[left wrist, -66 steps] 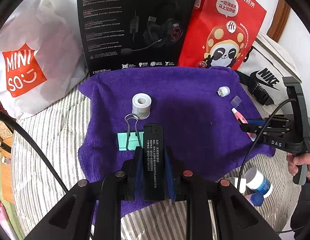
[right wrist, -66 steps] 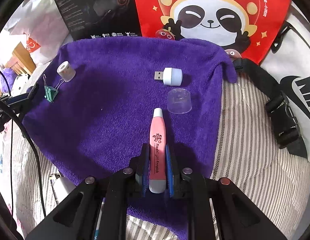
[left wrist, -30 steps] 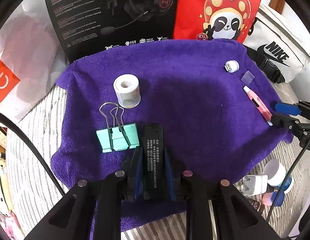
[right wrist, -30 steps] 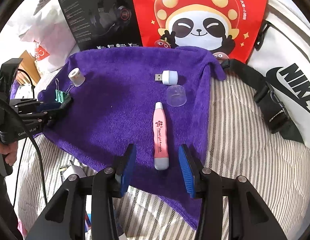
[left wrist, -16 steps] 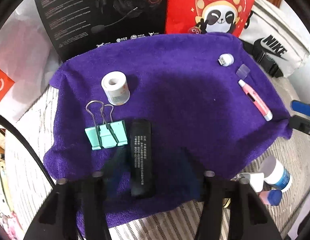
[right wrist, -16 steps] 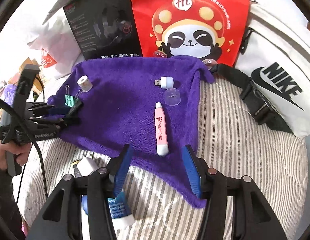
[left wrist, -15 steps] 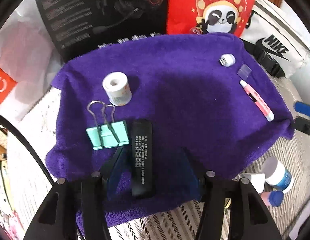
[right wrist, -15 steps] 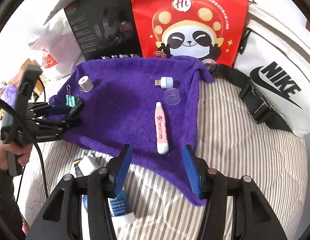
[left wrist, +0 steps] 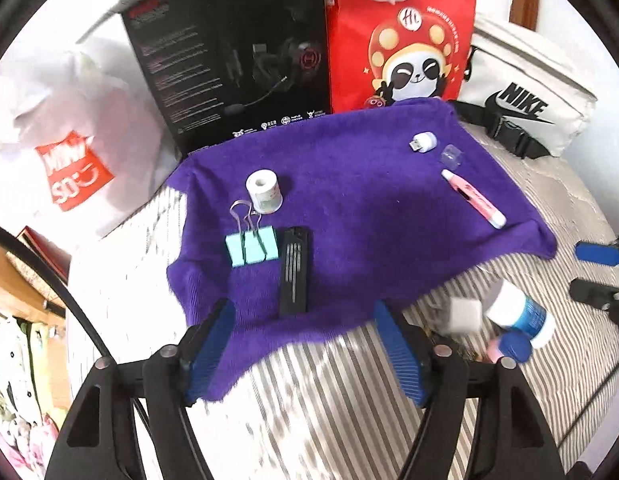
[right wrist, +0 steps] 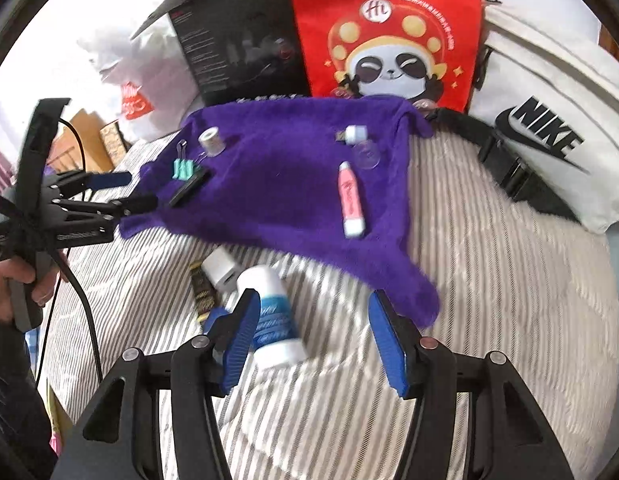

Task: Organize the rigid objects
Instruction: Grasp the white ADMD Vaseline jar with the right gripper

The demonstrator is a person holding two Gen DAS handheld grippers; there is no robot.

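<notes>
Ahead of both claws, a purple towel (left wrist: 369,208) covers the striped bedding (right wrist: 509,280). The left gripper (left wrist: 305,344) is spreading its jaws with nothing between them; just beyond its tips lies the black bar (left wrist: 295,270), with the green binder clip (left wrist: 251,246) and tape roll (left wrist: 263,190) to the left and farther off. The right gripper (right wrist: 313,336) is also opening, empty; the white-and-blue bottle (right wrist: 271,318) lies against its left finger, off the towel. The pink pen (right wrist: 351,198) rests farther ahead on the towel.
</notes>
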